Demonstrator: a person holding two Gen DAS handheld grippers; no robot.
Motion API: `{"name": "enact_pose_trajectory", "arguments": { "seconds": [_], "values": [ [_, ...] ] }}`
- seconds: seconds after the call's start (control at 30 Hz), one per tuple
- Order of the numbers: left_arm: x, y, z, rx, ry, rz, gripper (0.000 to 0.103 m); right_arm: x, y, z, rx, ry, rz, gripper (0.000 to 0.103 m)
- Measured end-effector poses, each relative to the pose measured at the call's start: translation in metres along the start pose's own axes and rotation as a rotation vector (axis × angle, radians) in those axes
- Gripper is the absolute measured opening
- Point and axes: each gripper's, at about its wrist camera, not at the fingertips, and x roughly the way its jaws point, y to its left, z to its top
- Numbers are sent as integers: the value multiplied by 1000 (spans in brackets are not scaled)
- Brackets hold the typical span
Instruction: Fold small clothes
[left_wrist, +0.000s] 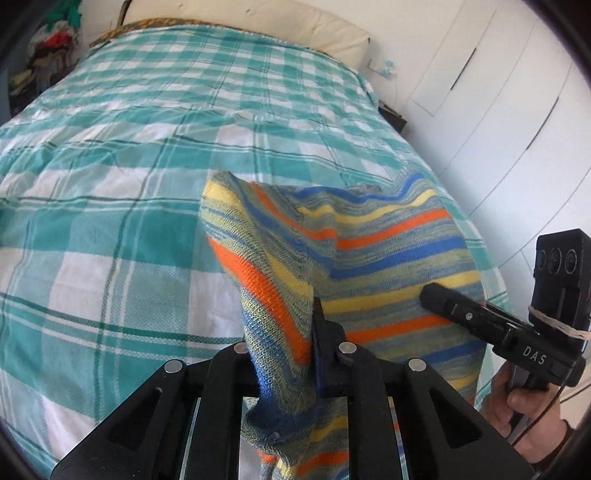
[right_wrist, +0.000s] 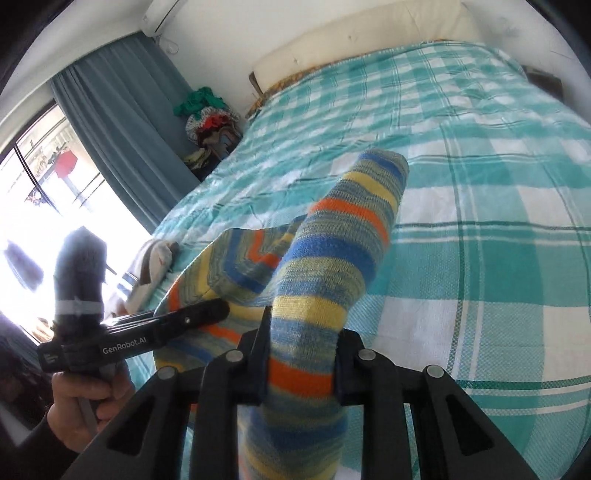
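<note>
Above the checked bedspread (left_wrist: 110, 184), both claws (left_wrist: 288, 354) (right_wrist: 301, 365) pinch a striped jumper (left_wrist: 388, 236).

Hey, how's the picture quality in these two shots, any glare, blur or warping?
Left wrist view: evenly lit, sharp on the striped sweater, the bedspread bulging from fisheye warp. Right wrist view: the window blown out white, washing out the left claw beside it.

My left gripper (left_wrist: 284, 354): jaws clamped on knit fabric, pointing downward. My right gripper (right_wrist: 301, 354): likewise clamped on fabric, angled down. Each hand (left_wrist: 524, 410) wraps its gripper's handle from below.
</note>
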Motion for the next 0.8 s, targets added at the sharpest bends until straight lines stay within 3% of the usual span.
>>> {"name": "enact_pose_trajectory", "arguments": {
  "seconds": [0.03, 0.07, 0.1, 0.13, 0.17, 0.23, 0.3, 0.37, 0.47, 0.63, 0.8],
  "values": [
    [4, 1, -2, 2, 11, 29, 26, 0, -2, 1, 9, 6, -8, 29],
    [13, 4, -6, 5, 25, 89, 41, 4, -6, -1, 14, 29, -34, 34],
    [20, 8, -14, 12, 40, 189, 54, 9, -11, -5, 17, 64, -98, 56],
    [24, 12, -24, 19, 50, 279, 55, 9, -18, -10, 20, 86, -180, 80],
    [22, 14, -36, 30, 49, 331, 55, 3, -23, -16, 18, 87, -241, 84],
    [9, 12, -61, 46, 26, 367, 67, -21, -27, -30, -17, 88, -306, 84],
    [-9, 0, -83, 65, -9, 430, 93, -43, -20, -45, -67, 99, -369, 85],
    [-27, -19, -100, 103, -57, 479, 99, -64, -8, -59, -109, 101, -393, 86],
    [-50, -43, -115, 139, -72, 489, 101, -89, 16, -80, -155, 90, -415, 92],
    [-81, -64, -130, 90, -73, 535, 101, -119, 50, -103, -183, 52, -461, 100],
    [-98, -70, -144, 57, -40, 555, 101, -132, 70, -116, -201, 64, -458, 101]
  ]
}}
